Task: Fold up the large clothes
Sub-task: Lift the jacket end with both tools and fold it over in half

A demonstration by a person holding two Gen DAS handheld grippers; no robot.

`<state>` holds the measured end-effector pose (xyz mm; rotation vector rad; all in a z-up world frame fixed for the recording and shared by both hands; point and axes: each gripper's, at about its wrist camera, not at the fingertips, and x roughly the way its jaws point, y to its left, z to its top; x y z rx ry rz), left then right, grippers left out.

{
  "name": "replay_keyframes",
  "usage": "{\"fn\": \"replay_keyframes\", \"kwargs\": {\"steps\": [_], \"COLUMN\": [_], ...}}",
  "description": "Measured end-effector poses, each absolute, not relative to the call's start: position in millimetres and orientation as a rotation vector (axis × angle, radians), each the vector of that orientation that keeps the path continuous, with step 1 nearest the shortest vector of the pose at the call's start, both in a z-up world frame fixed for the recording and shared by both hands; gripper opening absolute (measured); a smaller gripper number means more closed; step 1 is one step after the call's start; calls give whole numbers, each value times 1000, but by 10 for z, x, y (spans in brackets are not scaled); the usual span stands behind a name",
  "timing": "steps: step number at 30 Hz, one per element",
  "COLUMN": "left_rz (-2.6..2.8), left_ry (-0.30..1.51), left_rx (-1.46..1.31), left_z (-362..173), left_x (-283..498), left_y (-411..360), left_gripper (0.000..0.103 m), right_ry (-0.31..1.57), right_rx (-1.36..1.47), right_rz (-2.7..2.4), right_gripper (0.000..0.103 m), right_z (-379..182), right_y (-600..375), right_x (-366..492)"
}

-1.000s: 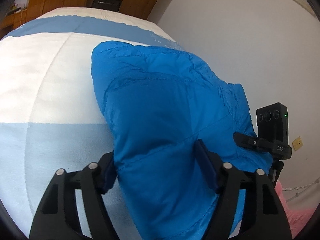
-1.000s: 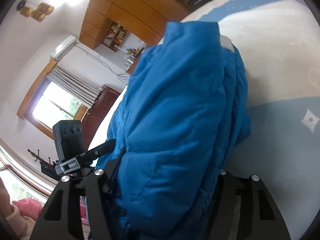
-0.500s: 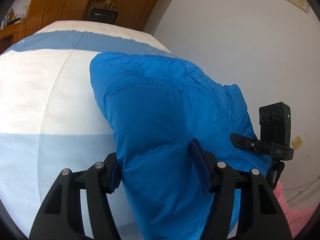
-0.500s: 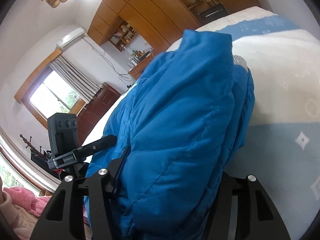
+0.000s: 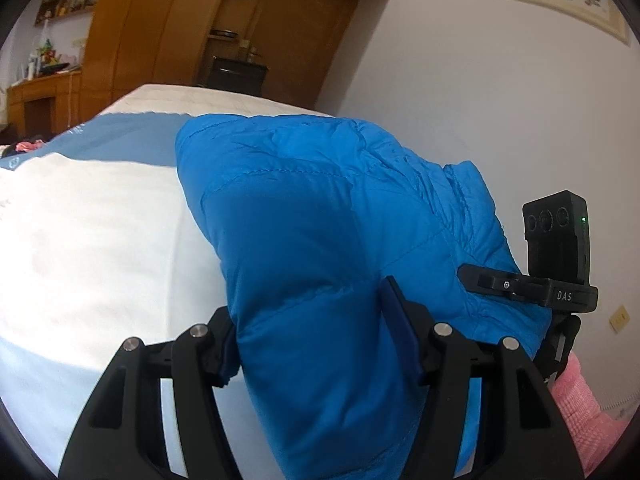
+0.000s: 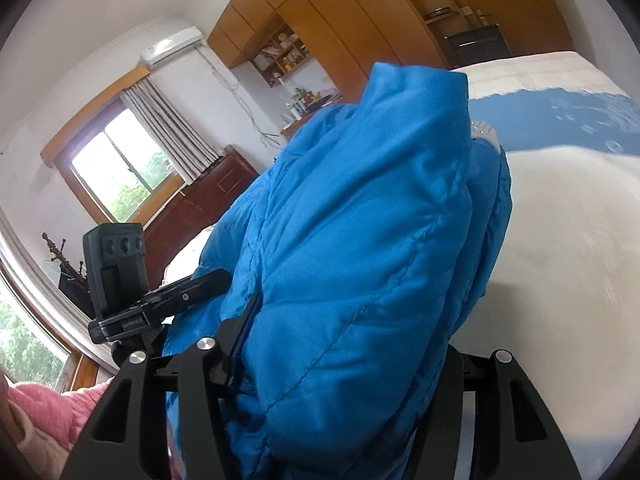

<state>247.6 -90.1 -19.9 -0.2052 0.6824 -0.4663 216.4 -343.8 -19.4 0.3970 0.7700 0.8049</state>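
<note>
A bright blue padded jacket (image 5: 320, 232) is bunched into a thick bundle and held up over the bed. My left gripper (image 5: 316, 344) is shut on its near edge, the padding bulging between the two fingers. My right gripper (image 6: 340, 364) is shut on the other side of the same jacket (image 6: 360, 240), which fills the middle of the right wrist view and hides the right finger. The far end of the jacket hangs toward the bedspread. The other gripper's black camera block shows at the side of each view.
The bed (image 5: 92, 240) has a white and light blue bedspread. A white wall (image 5: 460, 92) stands at the right of the left wrist view. Wooden wardrobes (image 6: 340, 20), a dark cabinet (image 6: 200, 208) and a window (image 6: 116, 168) stand beyond. Pink sleeves (image 5: 580, 400) show at the edges.
Both grippers have lifted the jacket higher off the bed and tilted upward, so more of the room and wall shows. Both grips are unchanged.
</note>
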Motion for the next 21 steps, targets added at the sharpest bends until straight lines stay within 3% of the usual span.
{"fn": "replay_keyframes", "kwargs": {"steps": [7, 14, 21], "left_rz": [-398, -360, -370], "left_ry": [678, 757, 760], "left_rx": [-223, -279, -248], "left_z": [-218, -589, -756], "left_x": [2892, 3312, 3368], "left_y": [-660, -480, -442], "left_gripper": [61, 61, 69], "right_ry": [787, 885, 916], "right_rx": [403, 451, 510], "right_rz": [866, 856, 849], "right_gripper": [57, 57, 62], "right_z": [-359, -805, -1058], "right_y": [-3224, -3056, -3131], "right_x": [2778, 3288, 3376]}}
